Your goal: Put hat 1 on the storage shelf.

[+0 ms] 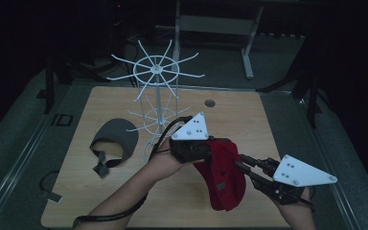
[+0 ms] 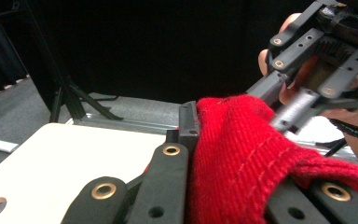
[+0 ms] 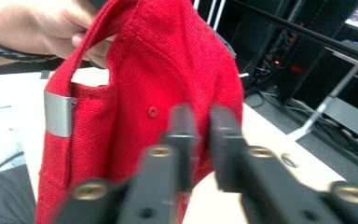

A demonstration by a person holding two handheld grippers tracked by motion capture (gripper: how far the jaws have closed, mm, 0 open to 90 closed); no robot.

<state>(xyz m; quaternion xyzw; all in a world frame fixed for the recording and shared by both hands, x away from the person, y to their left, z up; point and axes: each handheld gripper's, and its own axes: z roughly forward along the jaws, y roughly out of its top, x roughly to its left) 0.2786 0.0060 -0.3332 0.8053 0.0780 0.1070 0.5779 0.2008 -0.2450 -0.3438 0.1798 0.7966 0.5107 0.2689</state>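
Note:
A red cap hangs above the front of the wooden table. My left gripper comes in from the left and is shut on the cap's upper edge; in the left gripper view the red fabric is bunched between its jaws. My right gripper reaches the cap from the right. In the right gripper view its jaws stand close together at the cap's crown, with red fabric in the narrow gap. The strap has a metal buckle.
A white wire rack with spoked hooks stands at the back middle of the table. A grey cap lies at the left. A round hole sits near the far edge. Dark stands and frames surround the table.

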